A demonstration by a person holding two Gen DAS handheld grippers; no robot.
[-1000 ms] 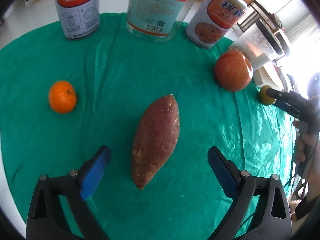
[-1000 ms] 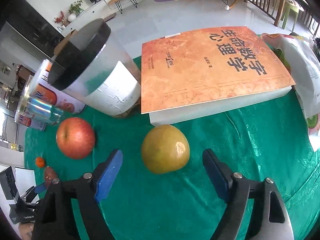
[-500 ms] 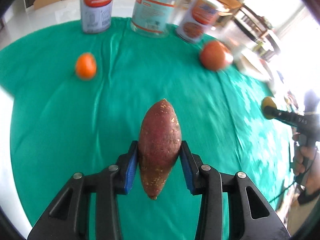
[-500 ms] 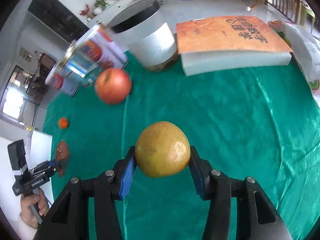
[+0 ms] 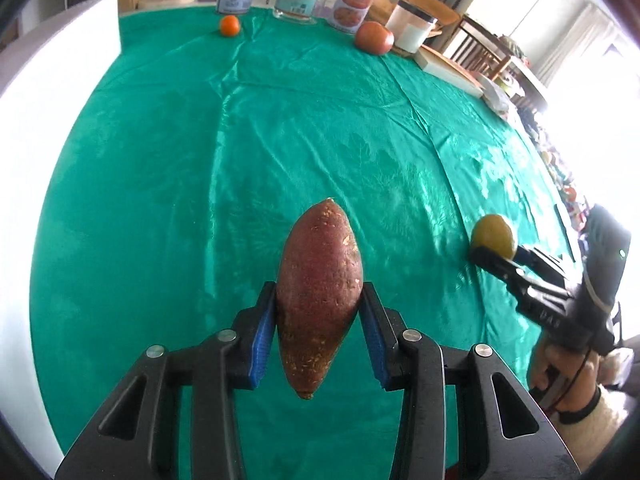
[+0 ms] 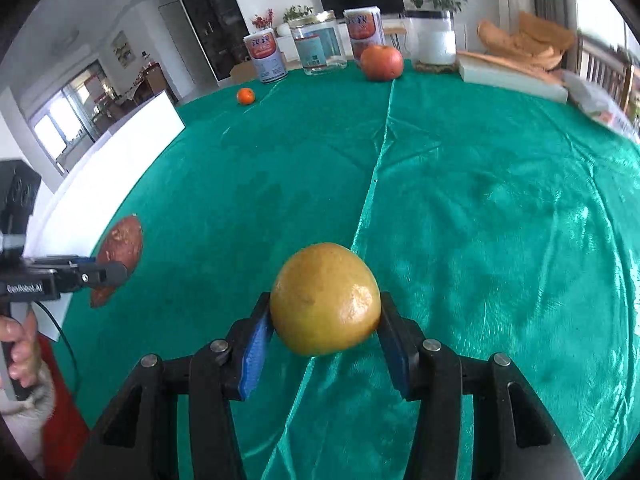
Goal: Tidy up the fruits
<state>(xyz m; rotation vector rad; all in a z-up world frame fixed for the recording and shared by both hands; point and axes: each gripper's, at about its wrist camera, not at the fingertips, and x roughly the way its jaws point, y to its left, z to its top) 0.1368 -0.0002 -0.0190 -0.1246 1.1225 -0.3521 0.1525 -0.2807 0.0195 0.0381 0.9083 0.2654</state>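
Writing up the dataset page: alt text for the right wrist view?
The right gripper holds a yellow-green citrus fruit between blue-padded jaws above a green tablecloth. At far left, the left gripper holds a sweet potato; an apple, small orange and cans sit far back.

Matte black tongs, left (image 5: 320, 336) and right (image 6: 326, 344), each with blue pads (image 5: 262, 340) lining the fingers and silver screws at the pivots. White "GenRobot.AI" lettering at 9 o'clock, right view. Bare-skinned hand (image 6: 20, 354), thin black cable, pale fuzzy cuff.
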